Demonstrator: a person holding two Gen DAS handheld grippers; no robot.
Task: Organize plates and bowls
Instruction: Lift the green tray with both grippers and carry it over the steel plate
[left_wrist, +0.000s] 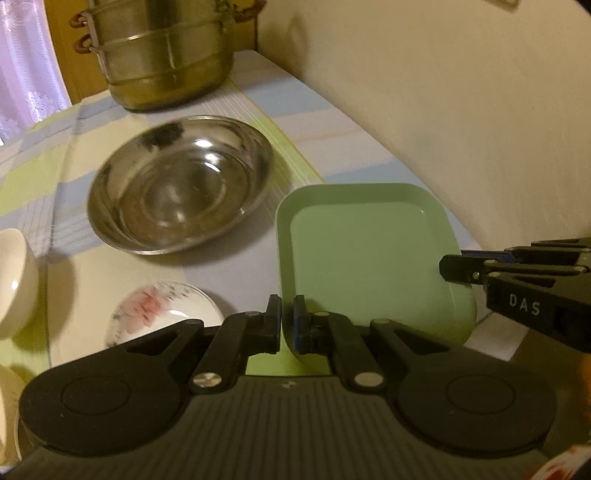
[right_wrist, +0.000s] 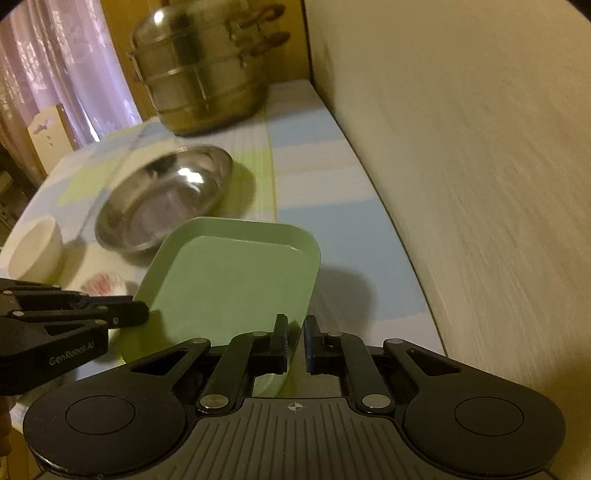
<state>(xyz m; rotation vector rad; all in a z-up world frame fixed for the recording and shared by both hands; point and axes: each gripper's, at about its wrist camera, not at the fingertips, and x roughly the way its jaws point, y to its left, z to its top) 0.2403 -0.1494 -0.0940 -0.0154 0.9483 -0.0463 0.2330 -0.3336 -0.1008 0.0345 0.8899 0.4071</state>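
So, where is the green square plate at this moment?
The green square plate is held between both tongs, left and right, by the wall, next to the steel bowl.

Left tool (left_wrist: 287, 317) clamped, right tool (right_wrist: 295, 334) clamped

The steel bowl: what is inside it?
The steel bowl shows only its bare shiny bottom; nothing lies inside. In the right wrist view the green plate covers its near rim.
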